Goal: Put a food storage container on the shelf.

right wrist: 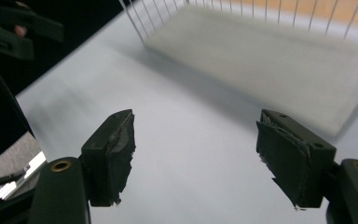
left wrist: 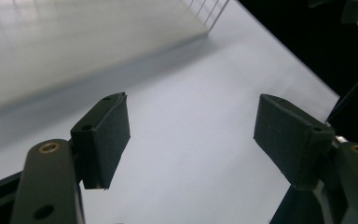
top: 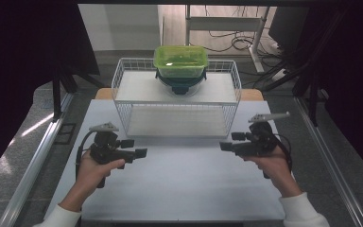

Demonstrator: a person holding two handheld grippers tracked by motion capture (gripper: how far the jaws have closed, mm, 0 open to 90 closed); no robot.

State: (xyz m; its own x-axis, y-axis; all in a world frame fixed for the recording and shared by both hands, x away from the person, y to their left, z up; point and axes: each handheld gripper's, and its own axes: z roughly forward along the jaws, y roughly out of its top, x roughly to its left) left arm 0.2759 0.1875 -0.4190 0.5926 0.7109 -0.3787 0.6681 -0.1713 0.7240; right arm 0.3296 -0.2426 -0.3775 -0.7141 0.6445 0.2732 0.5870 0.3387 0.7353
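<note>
Where the high view looks down on the white table [top: 179, 189], a person's two hands come in from the bottom edge, each carrying a black two-jaw tool. At the left, the left gripper [top: 141, 148] is held low over the tabletop with its jaws pointing inward toward the middle, spread apart with nothing between them. Opposite it, the right gripper [top: 226, 142] mirrors that pose, jaws also apart and empty, aimed back at the left one. Both sit just in front of a white wire basket [top: 123, 90], which stands on the far half of the table. On the basket's far side rests a green lidded container [top: 180, 60], stacked on a darker green-rimmed bowl [top: 180, 84], well apart from either tool. Seen from the left gripper view, the left gripper [left wrist: 192, 135] shows its two black pads wide apart over bare white tabletop, with the basket's pale wall [left wrist: 65, 42] blurred across the upper left and part of the other hand's tool at the top right corner. Seen from the right gripper view, the right gripper [right wrist: 195, 154] likewise has its worn pads standing wide, holding nothing, above the table, while the wire basket [right wrist: 279, 56] fills the upper right and the left hand's tool shows dimly at the upper left.
</note>
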